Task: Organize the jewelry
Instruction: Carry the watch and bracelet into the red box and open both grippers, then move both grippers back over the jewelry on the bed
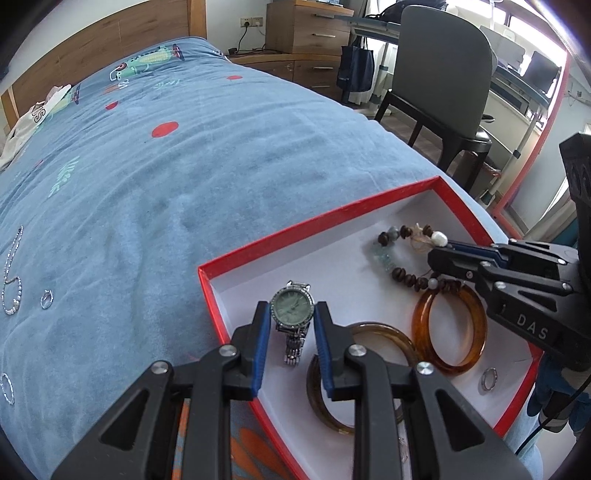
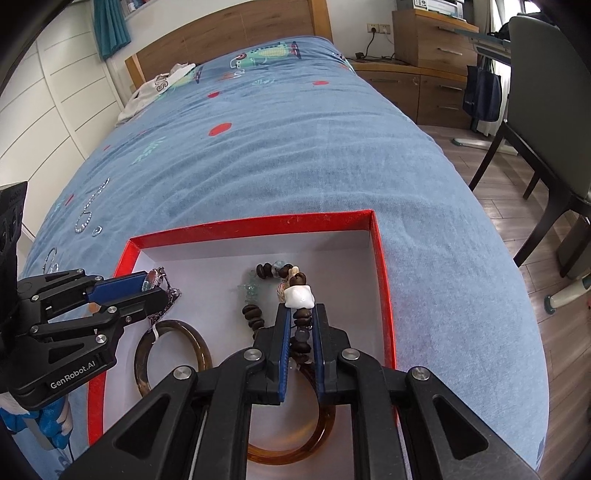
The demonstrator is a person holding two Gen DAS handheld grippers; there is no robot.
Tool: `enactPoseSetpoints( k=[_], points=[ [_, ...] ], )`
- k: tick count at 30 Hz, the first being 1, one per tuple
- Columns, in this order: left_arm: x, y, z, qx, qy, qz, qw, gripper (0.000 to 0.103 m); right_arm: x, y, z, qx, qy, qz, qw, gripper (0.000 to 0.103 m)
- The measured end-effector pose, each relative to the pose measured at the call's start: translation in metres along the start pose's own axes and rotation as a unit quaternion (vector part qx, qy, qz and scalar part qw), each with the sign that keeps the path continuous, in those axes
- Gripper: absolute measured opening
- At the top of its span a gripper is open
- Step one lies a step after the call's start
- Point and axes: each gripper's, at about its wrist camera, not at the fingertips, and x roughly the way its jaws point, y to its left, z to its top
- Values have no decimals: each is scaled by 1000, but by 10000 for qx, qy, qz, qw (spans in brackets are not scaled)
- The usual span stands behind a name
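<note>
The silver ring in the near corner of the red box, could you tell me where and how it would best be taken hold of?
The silver ring lies flat on the red box floor, apart from the amber bangle. I would probably come straight down from above, one finger inside the hoop and one outside, pinching the band on its bangle side, since the box wall crowds the other side.

- The blue bedspread (image 1: 229,166) looks like soft, napped cloth, matt and faintly ribbed.
- The shallow red box (image 2: 251,226) looks like card, with a smooth, matt white lining.
- The silver wristwatch (image 1: 292,314) has a shiny metal link band.
- The amber bangle (image 1: 476,325) is glossy and translucent, like resin or glass.
- The black grippers' bodies look like matt plastic, with bright metal pins.
- The brown headboard (image 2: 236,29) is smooth wood.
</note>
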Motion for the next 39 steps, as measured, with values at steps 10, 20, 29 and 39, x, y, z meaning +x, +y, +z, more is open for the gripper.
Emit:
enactPoseSetpoints(
  k=[10, 20, 29, 39],
  points=[
    [-5, 1, -1, -42, 93, -88, 9999, 24, -13, 2, -3, 6, -49, -114, 9999, 28],
    [-55, -2, -4, -57, -240, -262, 9994, 39, -60, 7, -7, 19, -313, -227, 9992, 37],
    [-130, 21, -25, -176, -579, -280, 9978, 41, -114, 35, -12, -46, -649, -259, 9975, 39],
    [-198, 103, -83, -680, -725, 353, 9944, 48, -148, 99, -14, -294, -944, 19, 9951, 39]
  ],
)
